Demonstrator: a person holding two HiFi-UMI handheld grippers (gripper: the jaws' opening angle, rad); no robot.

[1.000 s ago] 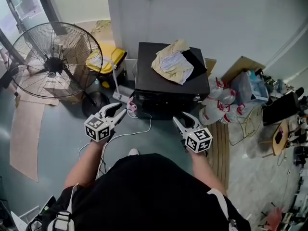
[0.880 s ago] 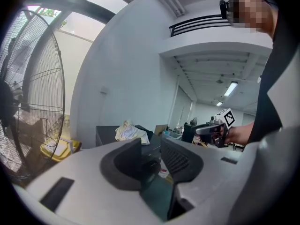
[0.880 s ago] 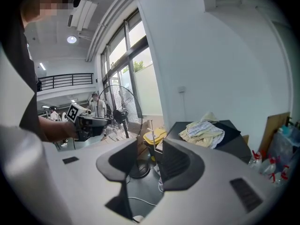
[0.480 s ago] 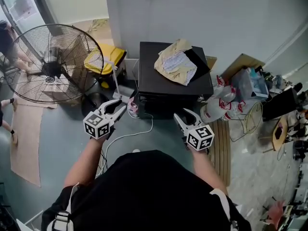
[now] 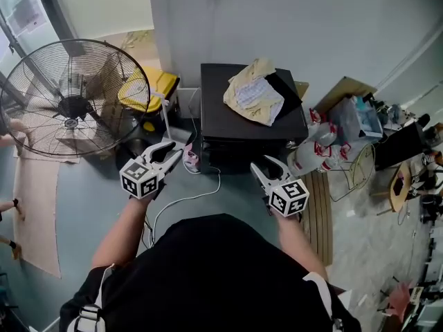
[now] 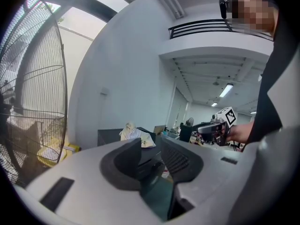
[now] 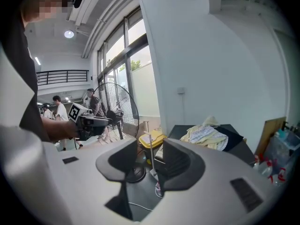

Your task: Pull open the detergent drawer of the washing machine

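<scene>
Washing machine (image 5: pixel 252 120) sits against the wall (image 5: pixel 291 26), centre. Cloth heap (image 5: pixel 253 92) lies on its top, toward the right. Fan (image 5: pixel 73 99) stands well left, with a bin (image 5: pixel 156 87) between fan and machine. Bottles (image 5: pixel 315 151) cluster on the floor just right of the machine. Cable (image 5: pixel 190 196) lies on the floor before it. Left gripper (image 5: pixel 174 151) is before its front left corner, right gripper (image 5: pixel 263 164) before its front right.

A large fan (image 5: pixel 73 102) stands at the floor's far left corner, with a yellow bin (image 5: pixel 156 81) just beside it on the right. A white cable (image 5: pixel 183 199) lies looped mid-floor. Flat cardboard (image 5: pixel 34 206) lies along the left edge.
</scene>
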